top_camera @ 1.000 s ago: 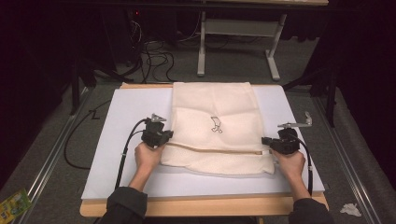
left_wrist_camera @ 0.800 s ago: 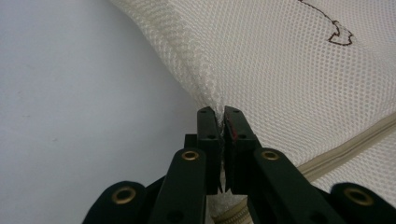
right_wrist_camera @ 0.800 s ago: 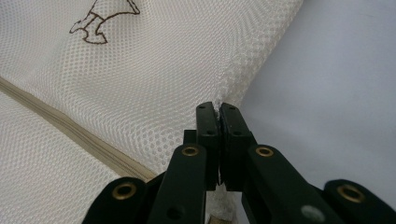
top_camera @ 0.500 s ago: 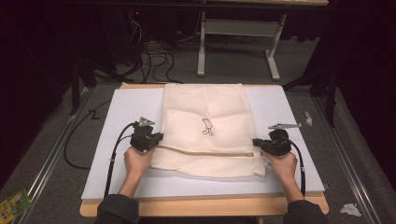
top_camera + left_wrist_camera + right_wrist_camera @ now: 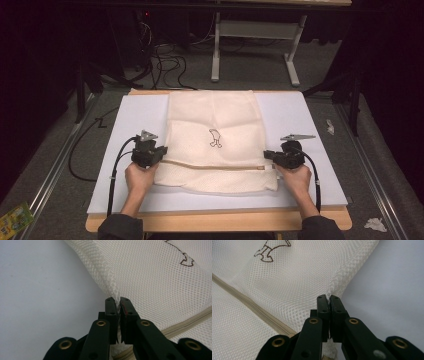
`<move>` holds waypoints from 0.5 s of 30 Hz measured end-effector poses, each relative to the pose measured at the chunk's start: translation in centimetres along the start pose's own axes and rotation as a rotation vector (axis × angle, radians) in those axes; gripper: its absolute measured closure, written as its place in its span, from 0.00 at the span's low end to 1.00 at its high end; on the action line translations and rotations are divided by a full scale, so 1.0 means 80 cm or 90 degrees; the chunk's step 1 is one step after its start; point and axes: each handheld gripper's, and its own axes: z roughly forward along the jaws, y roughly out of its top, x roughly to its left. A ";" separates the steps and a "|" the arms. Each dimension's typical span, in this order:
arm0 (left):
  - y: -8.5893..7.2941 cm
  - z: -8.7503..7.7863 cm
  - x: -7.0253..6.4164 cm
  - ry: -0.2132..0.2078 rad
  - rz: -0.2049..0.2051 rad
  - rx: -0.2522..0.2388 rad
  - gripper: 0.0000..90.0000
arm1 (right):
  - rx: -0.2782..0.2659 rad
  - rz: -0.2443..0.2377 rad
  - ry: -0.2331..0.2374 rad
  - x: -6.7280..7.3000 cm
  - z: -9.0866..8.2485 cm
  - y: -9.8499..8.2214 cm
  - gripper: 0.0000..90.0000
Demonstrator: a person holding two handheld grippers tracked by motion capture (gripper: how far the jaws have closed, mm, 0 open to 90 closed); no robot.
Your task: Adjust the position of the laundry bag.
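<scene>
The left tool (image 5: pixel 118 305) is clamped on the left edge of a cream mesh laundry bag (image 5: pixel 215 140), its jaws pressed together with a thin fold of netting between them. The right tool (image 5: pixel 329 303) pinches the opposite edge the same way, only a narrow strip of mesh caught at the tips. In the high view the left tool (image 5: pixel 148 152) sits at 9 o'clock of the bag and the right tool (image 5: pixel 283 157) at 3 o'clock, both level with the tan zipper (image 5: pixel 212 166) that crosses the bag from side to side. The bag lies flat on the white worktop (image 5: pixel 135 115), its far end reaching toward 12 o'clock, a small dark printed figure (image 5: pixel 214 138) near its middle.

The main risk, as I judge it, is the shallow bite: so little netting is held that an uneven pull could slip one edge free, letting that side drop and skew the bag. A hard tug could also snag or stretch the open weave, and unequal hand speed would wrinkle the fabric near the zipper.
</scene>
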 end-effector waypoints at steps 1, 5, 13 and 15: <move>-0.002 0.000 0.000 0.002 0.002 0.002 0.95 | 0.002 -0.001 0.000 0.001 0.001 0.000 0.99; -0.006 0.002 0.002 0.003 -0.002 0.004 0.95 | 0.006 -0.005 -0.005 0.004 0.002 -0.001 0.99; -0.011 0.004 0.003 0.011 -0.001 0.005 0.93 | 0.011 -0.013 -0.018 0.005 0.007 -0.003 0.99; -0.012 0.006 0.004 0.011 0.000 0.006 0.93 | 0.013 -0.011 -0.019 0.005 0.008 -0.004 0.98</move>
